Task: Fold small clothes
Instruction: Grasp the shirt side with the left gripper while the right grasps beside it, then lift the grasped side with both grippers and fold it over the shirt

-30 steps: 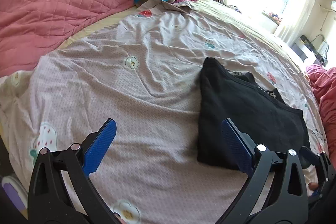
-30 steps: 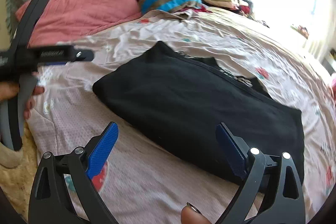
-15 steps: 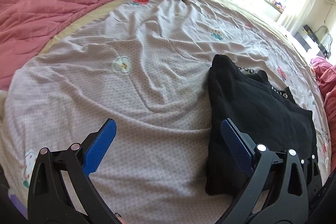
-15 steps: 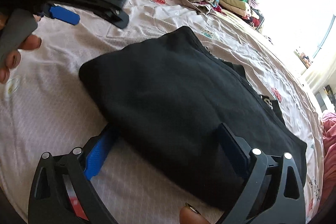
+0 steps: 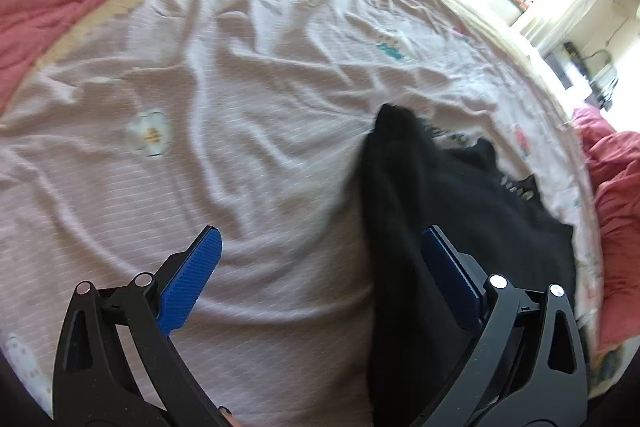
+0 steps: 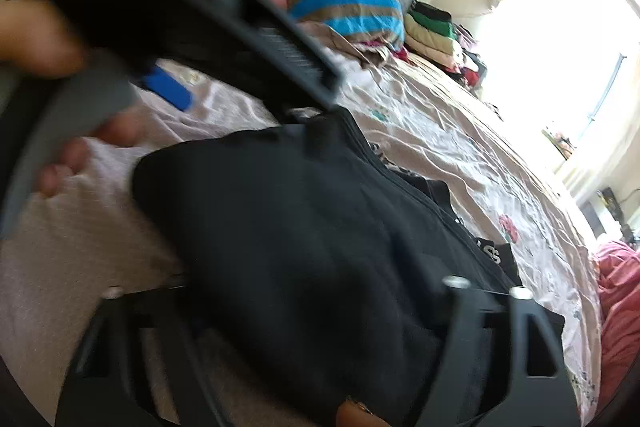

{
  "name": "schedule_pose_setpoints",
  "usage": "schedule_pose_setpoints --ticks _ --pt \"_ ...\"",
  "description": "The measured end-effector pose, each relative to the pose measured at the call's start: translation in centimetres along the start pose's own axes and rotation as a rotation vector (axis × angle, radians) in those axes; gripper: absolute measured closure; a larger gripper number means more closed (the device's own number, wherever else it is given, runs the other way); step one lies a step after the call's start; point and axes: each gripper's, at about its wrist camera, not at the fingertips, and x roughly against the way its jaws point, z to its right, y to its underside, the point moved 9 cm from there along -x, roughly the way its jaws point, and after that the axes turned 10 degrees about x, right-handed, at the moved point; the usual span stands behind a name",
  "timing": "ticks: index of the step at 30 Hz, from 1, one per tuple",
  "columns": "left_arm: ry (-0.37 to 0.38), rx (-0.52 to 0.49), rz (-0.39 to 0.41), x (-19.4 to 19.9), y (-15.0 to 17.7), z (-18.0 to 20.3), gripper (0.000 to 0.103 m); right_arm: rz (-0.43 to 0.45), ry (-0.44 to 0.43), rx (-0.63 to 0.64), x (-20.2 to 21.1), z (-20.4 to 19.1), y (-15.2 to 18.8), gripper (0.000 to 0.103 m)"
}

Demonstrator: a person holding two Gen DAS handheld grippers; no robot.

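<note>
Finds the black cloth (image 5: 460, 195) lying flat on the bed sheet (image 5: 240, 87), from the middle out to 4 o'clock in the left view. Fills most of the right view now, much bigger than a moment ago.

Has just been closing the right gripper (image 6: 280, 291), with the near edge of the black cloth between the jaws. Hides both pads under the dark, bunched cloth at 6 o'clock. Cannot tell if the pads press on it yet.

Keeps the left gripper (image 5: 320, 267) wide, holding nothing. Has come down and closer to the bed. Puts its 3 o'clock pad over the side edge of the cloth and its 9 o'clock pad over bare sheet. Shows the same tool up at 10 o'clock in the right view, blurry, with a hand (image 6: 36, 39) around it.

Looks like the start of a fold: one side being grabbed, the other side about to be. Needs a pinch from the left side too before any lift. Could drag or bunch the cloth if only one side gets picked up.
</note>
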Motion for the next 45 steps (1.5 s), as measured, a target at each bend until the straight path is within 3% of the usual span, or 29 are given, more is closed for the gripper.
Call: schedule_pose_setpoints --ticks 2,5,9,14,16,19,20,24,31,45 --pt "0.068 0.03 -0.031 -0.5 -0.1 1.0 0.01 0.028 -0.025 -0.006 0.5 0.0 -0.1 0.076" --pt "0.12 0.07 -0.08 -1.6 0.1 2.0 0.01 0.065 -0.014 -0.001 1.4 0.3 -0.1 0.086" --pt "0.112 0.079 -0.091 -2.5 0.1 3.1 0.01 0.107 -0.013 -0.039 2.3 1.6 -0.1 0.087" --pt "0.199 0.09 -0.065 -1.7 -0.1 5.8 0.012 0.16 -0.003 -0.12 4.3 3.9 0.5 0.088" --pt "0.224 0.081 -0.058 -1.3 -0.3 7.0 0.034 0.177 0.012 -0.144 5.0 4.8 0.8 0.089" --pt "0.27 0.048 -0.05 -0.4 -0.1 9.5 0.056 0.196 0.031 -0.202 6.3 6.1 1.4 0.09" --pt "0.281 0.024 -0.042 0.1 0.1 10.6 0.067 0.202 0.032 -0.223 6.7 6.3 1.6 0.09" --pt "0.282 -0.043 -0.006 1.6 0.5 13.5 0.078 0.227 0.05 -0.297 8.1 7.9 2.8 0.091" --pt "0.281 -0.149 0.039 3.9 1.4 18.3 0.081 0.267 0.097 -0.39 10.4 10.3 4.3 0.093" --pt "0.264 -0.303 0.003 2.7 6.0 26.8 0.081 0.234 0.138 -0.587 13.1 14.4 11.0 0.095"
